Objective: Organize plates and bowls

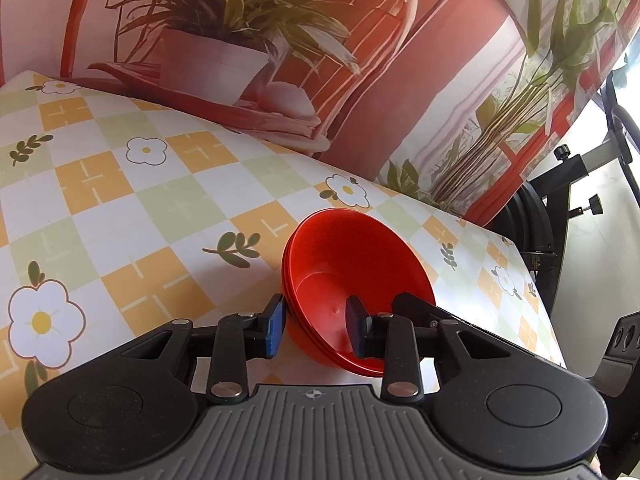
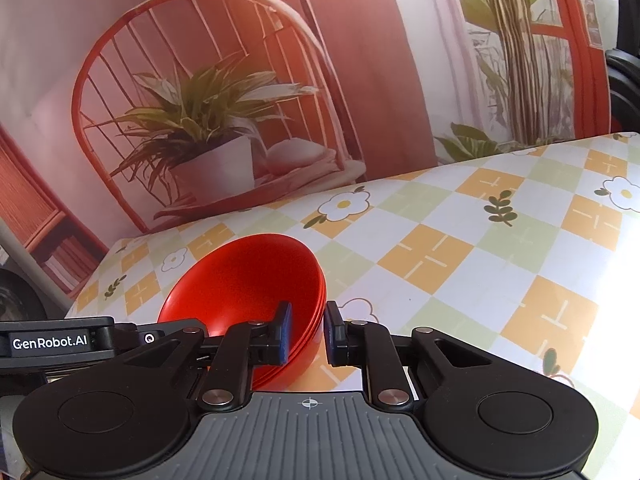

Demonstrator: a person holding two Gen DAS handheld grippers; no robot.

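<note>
I have the stack of glossy red plastic bowls [image 1: 352,280] over the flower-checked desk [image 1: 120,184], left tongs [image 1: 316,330] and right tongs [image 2: 306,332] each straddling opposite rims, apparently clamped. I'd keep both grips level so the nested bowls don't slip apart.

Lower rims of stacked red bowls [image 1: 352,276] hidden behind both gripper bodies; bowl count unclear; black stand [image 1: 568,200] cut by frame edge.
</note>
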